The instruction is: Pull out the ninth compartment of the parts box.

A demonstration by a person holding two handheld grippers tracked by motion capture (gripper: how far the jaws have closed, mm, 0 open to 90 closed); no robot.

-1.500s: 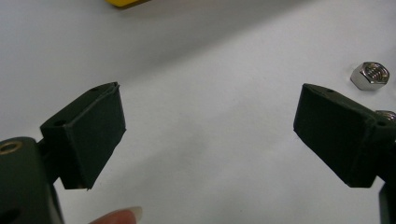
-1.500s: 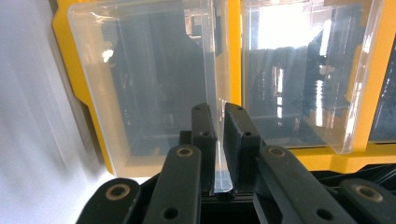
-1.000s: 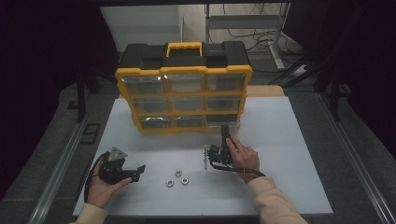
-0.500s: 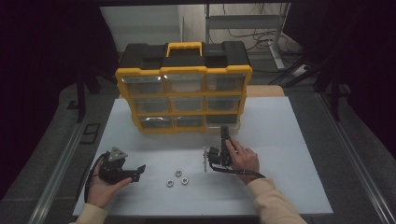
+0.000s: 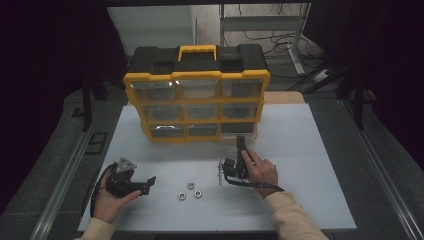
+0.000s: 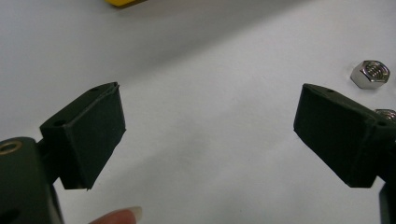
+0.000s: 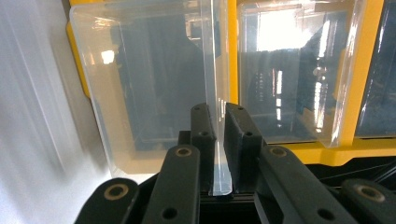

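A yellow and black organizer [image 5: 197, 75] with clear drawers stands at the back of the white table [image 5: 300, 150]. My right gripper [image 5: 240, 141] reaches to its bottom right drawer [image 5: 240, 129], turned on its side. In the right gripper view its jaws [image 7: 215, 116] are shut on the thin clear pull tab [image 7: 215, 70] of that drawer [image 7: 154, 84]. My left gripper [image 5: 148, 185] rests low at the front left, held in a hand. Its jaws [image 6: 210, 121] stand wide open over bare table with nothing between them. Three steel nuts [image 5: 190, 185] lie just to its right, one of them [image 6: 371, 73] beyond its right jaw.
The organizer's black top carries a yellow carry handle [image 5: 199, 50]. A metal rail [image 5: 65, 185] runs along the table's left side, and a dark floor with cables lies behind. A fingertip [image 6: 119, 217] shows under the left gripper's jaws.
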